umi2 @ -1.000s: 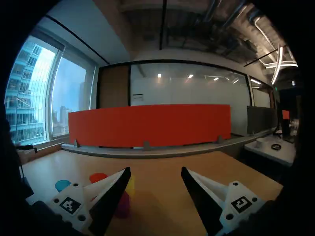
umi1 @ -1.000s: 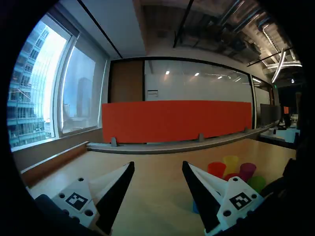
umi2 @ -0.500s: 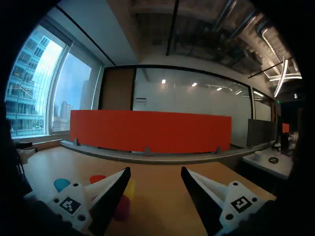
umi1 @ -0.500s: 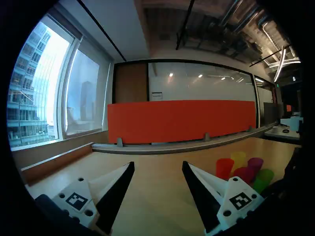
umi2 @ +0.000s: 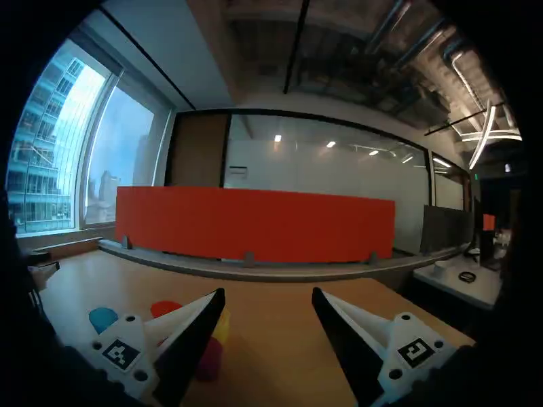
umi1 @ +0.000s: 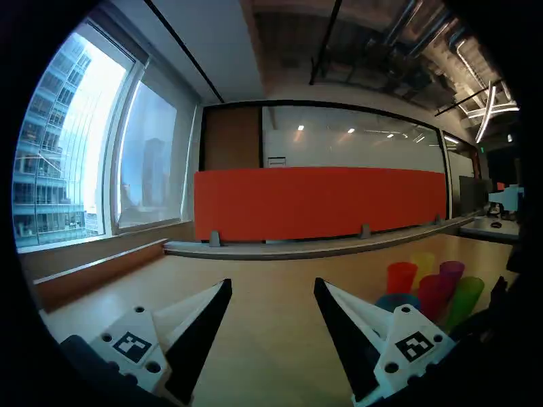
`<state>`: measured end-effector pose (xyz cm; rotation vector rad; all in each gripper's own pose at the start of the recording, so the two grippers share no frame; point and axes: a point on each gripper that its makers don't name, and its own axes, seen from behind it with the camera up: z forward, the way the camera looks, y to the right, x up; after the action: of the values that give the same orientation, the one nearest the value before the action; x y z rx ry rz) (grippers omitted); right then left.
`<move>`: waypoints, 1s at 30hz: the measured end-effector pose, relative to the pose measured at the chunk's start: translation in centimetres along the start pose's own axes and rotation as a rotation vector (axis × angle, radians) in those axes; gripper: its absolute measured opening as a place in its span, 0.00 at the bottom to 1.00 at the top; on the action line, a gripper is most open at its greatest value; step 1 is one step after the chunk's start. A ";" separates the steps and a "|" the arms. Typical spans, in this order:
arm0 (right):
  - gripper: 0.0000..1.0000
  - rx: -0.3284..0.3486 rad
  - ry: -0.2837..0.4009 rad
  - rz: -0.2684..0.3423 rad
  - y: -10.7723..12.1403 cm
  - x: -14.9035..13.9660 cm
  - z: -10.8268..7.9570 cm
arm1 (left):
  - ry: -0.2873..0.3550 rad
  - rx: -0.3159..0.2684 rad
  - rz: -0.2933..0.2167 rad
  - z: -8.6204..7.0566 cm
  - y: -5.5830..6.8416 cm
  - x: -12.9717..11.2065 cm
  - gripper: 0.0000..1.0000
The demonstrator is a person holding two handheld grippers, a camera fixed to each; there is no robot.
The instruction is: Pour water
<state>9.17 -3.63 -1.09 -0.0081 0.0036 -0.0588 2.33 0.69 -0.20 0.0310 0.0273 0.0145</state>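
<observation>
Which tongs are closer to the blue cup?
Left, it seems. The blue cup peeks out right beside a finger of the left tongs; from the right tongs it lies farther off to the side.

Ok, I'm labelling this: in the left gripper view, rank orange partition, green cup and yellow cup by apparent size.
1. orange partition
2. green cup
3. yellow cup
Yellow stands farther back, so the cups' real sizes may match.

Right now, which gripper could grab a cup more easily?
Probably the right gripper: open, with the magenta cup peeking beside its finger. The left gripper, also open, has the cups off to one side.
</observation>
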 end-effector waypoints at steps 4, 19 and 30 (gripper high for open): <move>0.99 -0.010 -0.003 -0.005 0.1 -0.1 0.2 | -0.004 -0.001 -0.011 0.0 -0.6 -0.5 0.90; 0.99 -0.009 -0.016 0.010 -0.4 -0.5 0.5 | -0.011 -0.001 -0.018 0.0 -1.3 -1.8 0.90; 0.99 -0.009 -0.013 0.006 -0.5 -0.4 0.4 | -0.017 -0.004 -0.018 -0.1 -1.1 -2.0 0.90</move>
<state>8.77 -4.07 -0.67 -0.0175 -0.0090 -0.0524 0.33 -0.48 -0.30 0.0267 0.0104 -0.0039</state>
